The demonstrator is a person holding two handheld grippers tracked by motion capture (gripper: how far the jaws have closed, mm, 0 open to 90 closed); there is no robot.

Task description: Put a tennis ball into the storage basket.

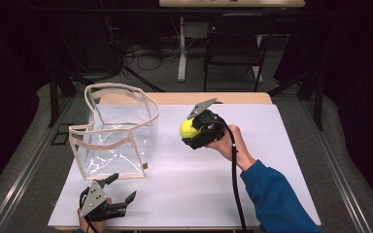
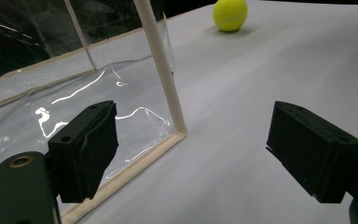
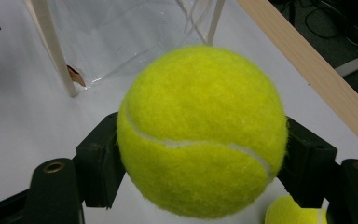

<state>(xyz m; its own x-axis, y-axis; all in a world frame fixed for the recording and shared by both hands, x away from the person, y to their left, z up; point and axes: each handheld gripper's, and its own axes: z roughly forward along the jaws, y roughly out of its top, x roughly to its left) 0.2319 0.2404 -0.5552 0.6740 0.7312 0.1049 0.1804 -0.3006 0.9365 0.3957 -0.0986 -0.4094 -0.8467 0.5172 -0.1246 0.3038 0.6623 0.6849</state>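
Note:
My right gripper point(image 1: 190, 130) is shut on a yellow tennis ball point(image 3: 200, 135), held above the middle of the white table, just right of the bag. Black pads point(image 3: 98, 163) press on both sides of the ball. A second tennis ball point(image 3: 296, 212) lies on the table below it and also shows far off in the left gripper view point(image 2: 230, 14). A clear plastic bag with beige trim point(image 1: 116, 131) stands open at the table's left. My left gripper point(image 1: 123, 187) rests open near the front left edge, its jaws wide apart by the bag's near corner point(image 2: 179, 133), nothing between them.
The white table top point(image 1: 199, 189) has a wooden far edge point(image 1: 213, 98). A dark chair point(image 1: 235, 39) and cables stand on the floor beyond. A blue sleeve point(image 1: 277, 199) reaches in from the bottom right, with the gripper's cable point(image 1: 234, 165) trailing along it.

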